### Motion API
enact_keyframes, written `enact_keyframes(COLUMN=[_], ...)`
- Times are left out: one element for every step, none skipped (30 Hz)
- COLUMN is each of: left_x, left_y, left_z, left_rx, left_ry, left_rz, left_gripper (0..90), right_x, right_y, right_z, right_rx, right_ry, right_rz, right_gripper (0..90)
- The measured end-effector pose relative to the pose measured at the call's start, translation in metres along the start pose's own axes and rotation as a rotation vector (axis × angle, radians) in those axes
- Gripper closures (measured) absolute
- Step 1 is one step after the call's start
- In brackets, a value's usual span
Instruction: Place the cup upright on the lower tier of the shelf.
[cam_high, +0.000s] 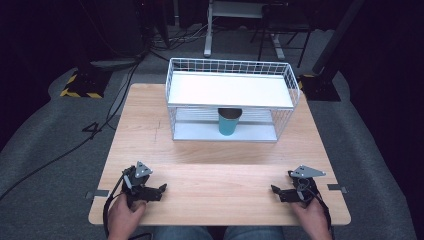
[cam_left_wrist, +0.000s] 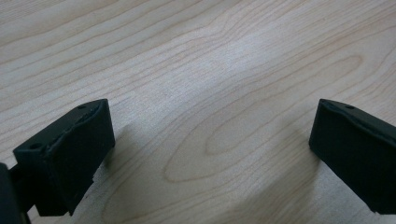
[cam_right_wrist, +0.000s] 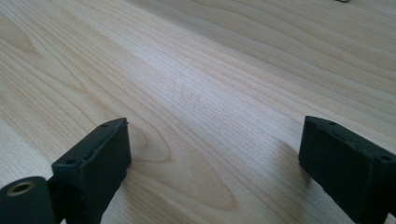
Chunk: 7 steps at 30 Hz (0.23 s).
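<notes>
Teal cup (cam_high: 230, 122) — high view's own

Your table (cam_high: 200, 175) is pale blond wood with long wavy brown grain. The wire rack (cam_high: 232, 67) on it is white mesh, its upper shelf plain white, its lower shelf light grey. The cup (cam_high: 229, 122) under that shelf is teal. Your left gripper (cam_high: 159, 189) and right gripper (cam_high: 276, 190) are matt black, each topped by a grey plate. The floor (cam_high: 45, 135) is grey carpet; one stand foot (cam_high: 80, 87) carries yellow-and-black stripes.
</notes>
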<state>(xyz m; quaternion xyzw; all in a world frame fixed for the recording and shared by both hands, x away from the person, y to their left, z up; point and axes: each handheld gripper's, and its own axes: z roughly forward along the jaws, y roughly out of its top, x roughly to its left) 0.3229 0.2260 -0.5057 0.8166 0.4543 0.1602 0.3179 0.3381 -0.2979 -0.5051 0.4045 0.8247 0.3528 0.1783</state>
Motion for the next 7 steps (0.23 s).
enact_keyframes(left_x=[-0.0002,-0.0002,-0.0002,-0.0002,-0.0003,-0.0001,-0.0003], left_y=[0.0001,0.0001,0.0001,0.0002,0.0003,0.0004,0.0004], left_z=[0.0002,0.0002,0.0003,0.0003,0.0004,0.0004,0.0005], left_rx=[0.0,0.0,-0.001,-0.001,-0.001,0.0,-0.001], left_ry=[0.001,0.001,0.003,0.003,0.003,0.004,0.005], left_rz=[-0.001,-0.001,-0.001,-0.001,-0.001,0.001,0.0], left_gripper=[0.5,0.5,0.5,0.5,0.5,0.5,0.5], right_x=[0.0001,0.0001,0.0001,0.0001,0.0001,0.0,0.0], right_y=[0.0001,0.0001,0.0001,0.0001,0.0001,0.0001,0.0001], right_z=[0.0001,0.0001,0.0001,0.0001,0.0001,0.0001,0.0001], right_rx=[0.001,0.001,0.002,0.002,0.002,0.002,0.002], right_ry=[0.002,0.002,0.002,0.002,0.002,0.002,0.002], right_rz=[0.0,0.0,0.0,0.0,0.0,-0.001,-0.001], right_gripper=[8.6,8.6,8.6,8.6,8.6,8.6,8.6])
